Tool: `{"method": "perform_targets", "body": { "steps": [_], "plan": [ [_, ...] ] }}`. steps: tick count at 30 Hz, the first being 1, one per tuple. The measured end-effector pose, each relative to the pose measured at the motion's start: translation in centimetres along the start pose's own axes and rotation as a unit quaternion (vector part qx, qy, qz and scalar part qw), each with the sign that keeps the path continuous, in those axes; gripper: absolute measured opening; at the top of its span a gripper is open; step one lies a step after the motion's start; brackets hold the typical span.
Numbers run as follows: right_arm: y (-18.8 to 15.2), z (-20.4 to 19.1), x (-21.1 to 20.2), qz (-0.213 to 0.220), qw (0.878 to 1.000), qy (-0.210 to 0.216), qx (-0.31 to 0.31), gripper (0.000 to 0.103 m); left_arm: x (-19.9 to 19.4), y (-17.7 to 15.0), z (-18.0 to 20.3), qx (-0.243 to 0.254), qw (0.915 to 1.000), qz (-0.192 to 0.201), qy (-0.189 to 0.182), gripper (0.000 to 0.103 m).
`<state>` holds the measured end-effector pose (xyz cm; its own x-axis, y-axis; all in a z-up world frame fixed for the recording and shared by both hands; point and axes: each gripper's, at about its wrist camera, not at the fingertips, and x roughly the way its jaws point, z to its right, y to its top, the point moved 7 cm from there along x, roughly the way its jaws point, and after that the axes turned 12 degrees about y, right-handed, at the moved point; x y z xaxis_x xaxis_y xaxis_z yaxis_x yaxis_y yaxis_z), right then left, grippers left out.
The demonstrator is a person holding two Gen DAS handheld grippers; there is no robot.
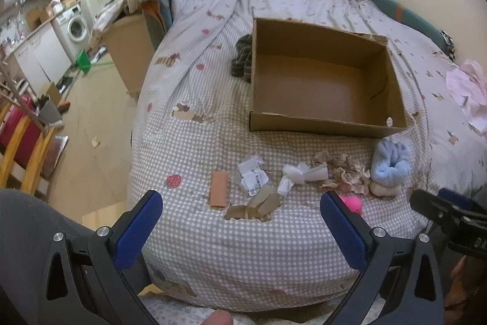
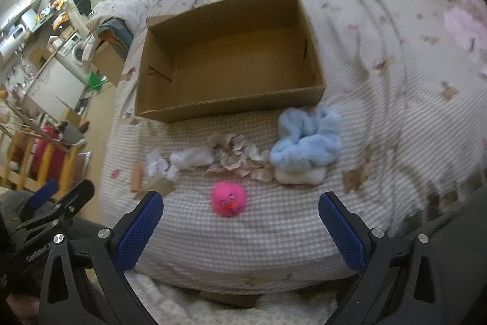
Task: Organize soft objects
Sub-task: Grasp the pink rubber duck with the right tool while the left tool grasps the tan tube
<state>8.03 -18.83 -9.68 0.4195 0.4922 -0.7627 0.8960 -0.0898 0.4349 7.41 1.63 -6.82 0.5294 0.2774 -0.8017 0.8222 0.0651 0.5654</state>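
An empty open cardboard box (image 1: 322,124) (image 2: 231,104) sits on the checked bedspread. In front of it lie a fluffy light-blue cloth (image 1: 391,163) (image 2: 307,142) on a cream one (image 2: 299,176), a crumpled beige floral fabric (image 1: 344,174) (image 2: 240,157), white crumpled pieces (image 1: 301,175) (image 2: 182,160), a peach roll (image 1: 218,189) (image 2: 136,177) and a pink toy with eyes (image 2: 228,198) (image 1: 353,203). My left gripper (image 1: 240,230) is open, low over the bed's front edge. My right gripper (image 2: 240,229) is open just short of the pink toy. Neither holds anything.
A dark striped garment (image 1: 242,57) lies against the box's left side. Brown paper scraps (image 1: 258,206) lie near the roll. A pink cloth (image 1: 468,90) is at the bed's right. A second box with bedding (image 1: 127,44) stands left of the bed.
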Motion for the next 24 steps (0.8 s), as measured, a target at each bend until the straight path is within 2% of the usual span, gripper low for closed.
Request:
{"method": "perform_targets", "body": {
  "steps": [5, 9, 11, 13, 20, 21, 22, 24],
  "plan": [
    [0.4, 0.1, 2.7, -0.068, 0.996, 0.055, 0.032, 0.103, 1.8, 1.8, -0.6, -0.008, 0.9993, -0.036, -0.002, 0.103],
    [0.7, 0.4, 4.8, -0.095, 0.993, 0.059, 0.043, 0.103, 3.9, 3.0, -1.3, -0.019, 0.9968, -0.078, -0.003, 0.103],
    [0.5, 0.2, 6.3, -0.117, 0.990, 0.065, 0.045, 0.098, 5.1, 3.4, -1.9, -0.023, 0.9950, -0.097, 0.004, 0.103],
    [0.1, -0.1, 7.8, -0.135, 0.988, 0.064, 0.043, 0.090, 6.9, 3.4, -2.8, -0.030, 0.9915, -0.126, 0.012, 0.103],
    [-1.1, -0.9, 11.8, -0.172, 0.985, 0.024, -0.010, 0.081, 12.2, 1.4, -4.5, -0.053, 0.9740, -0.220, 0.013, 0.100],
    [-1.5, -1.1, 12.4, -0.177, 0.984, 0.020, -0.017, 0.078, 12.9, 0.9, -4.6, -0.057, 0.9711, -0.232, 0.011, 0.099],
    [-1.8, -1.2, 12.9, -0.182, 0.983, 0.020, -0.021, 0.074, 14.0, 0.4, -4.6, -0.061, 0.9671, -0.247, 0.003, 0.092],
    [-2.1, -1.5, 13.5, -0.184, 0.982, 0.029, -0.020, 0.074, 15.6, -0.4, -4.1, -0.063, 0.9594, -0.275, -0.003, 0.077]
  ]
}}
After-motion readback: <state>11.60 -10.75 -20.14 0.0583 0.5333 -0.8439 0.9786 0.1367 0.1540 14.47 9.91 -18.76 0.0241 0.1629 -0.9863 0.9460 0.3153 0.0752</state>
